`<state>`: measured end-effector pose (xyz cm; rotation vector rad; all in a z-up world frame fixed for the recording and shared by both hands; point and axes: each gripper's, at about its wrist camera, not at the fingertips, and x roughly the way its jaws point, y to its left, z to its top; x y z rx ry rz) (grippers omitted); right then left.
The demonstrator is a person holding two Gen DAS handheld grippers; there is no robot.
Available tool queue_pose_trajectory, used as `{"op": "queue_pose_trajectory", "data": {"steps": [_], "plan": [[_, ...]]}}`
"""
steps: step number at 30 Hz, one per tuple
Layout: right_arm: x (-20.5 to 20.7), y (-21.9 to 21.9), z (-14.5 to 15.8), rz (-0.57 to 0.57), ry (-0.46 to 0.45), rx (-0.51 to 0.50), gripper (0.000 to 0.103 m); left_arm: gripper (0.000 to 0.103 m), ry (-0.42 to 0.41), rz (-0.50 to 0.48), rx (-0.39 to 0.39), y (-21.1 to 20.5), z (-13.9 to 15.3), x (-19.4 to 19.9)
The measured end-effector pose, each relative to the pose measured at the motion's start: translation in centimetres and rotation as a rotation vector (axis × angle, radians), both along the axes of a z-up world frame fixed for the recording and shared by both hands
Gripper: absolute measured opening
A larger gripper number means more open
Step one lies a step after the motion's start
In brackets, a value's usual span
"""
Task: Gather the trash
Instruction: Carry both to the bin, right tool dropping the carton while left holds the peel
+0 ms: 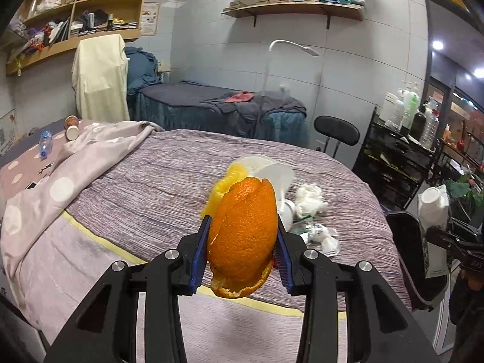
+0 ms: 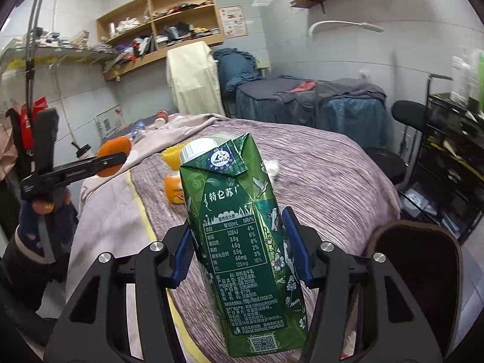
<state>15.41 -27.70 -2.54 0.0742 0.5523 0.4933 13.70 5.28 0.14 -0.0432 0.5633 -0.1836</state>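
We are holding an orange peel [image 1: 242,239] in our left gripper [image 1: 242,242], its two blue pads clamped against the sides of the peel, which is hanging above the near edge of the bed [image 1: 151,181]. Our right gripper [image 2: 242,248] is squeezing a green milk carton [image 2: 242,248] upright, white cap on top, also over the bed. Behind the peel, more trash is lying on the striped cover: a yellow peel piece [image 1: 224,184], white paper plates [image 1: 266,169], a crumpled tissue [image 1: 308,199] and a plastic wrapper [image 1: 317,236]. Far left, a paper cup [image 1: 71,127] and a plastic bottle [image 1: 45,143] are resting beside the dotted blanket [image 1: 60,187].
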Motion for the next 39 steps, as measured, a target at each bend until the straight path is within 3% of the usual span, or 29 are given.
{"op": "queue_pose_trajectory", "data": {"steps": [11, 19, 29, 35, 39], "plan": [[-0.3, -8.5, -2.3, -0.300, 0.084, -0.029, 0.055, 0.038, 0.031, -0.251, -0.027, -9.5, -0.9, -1.1], [1.7, -15.6, -6.9, -0.540, 0.281, -0.054, 0.055, 0.038, 0.067, -0.380, -0.007, -15.4, -2.0, -1.0], [4.9, -18.1, -11.0, -0.581, 0.441, -0.125, 0.056, 0.038, 0.129, -0.486, 0.033, -21.0, -4.0, -0.6], [4.9, -18.2, -12.2, -0.593, 0.475, -0.117, 0.057, 0.038, 0.139, -0.515, 0.060, -22.9, -4.4, -0.5], [3.9, -18.0, -12.1, -0.607, 0.453, -0.114, 0.070, 0.038, 0.159, -0.532, 0.067, -23.9, -4.9, 0.0]]}}
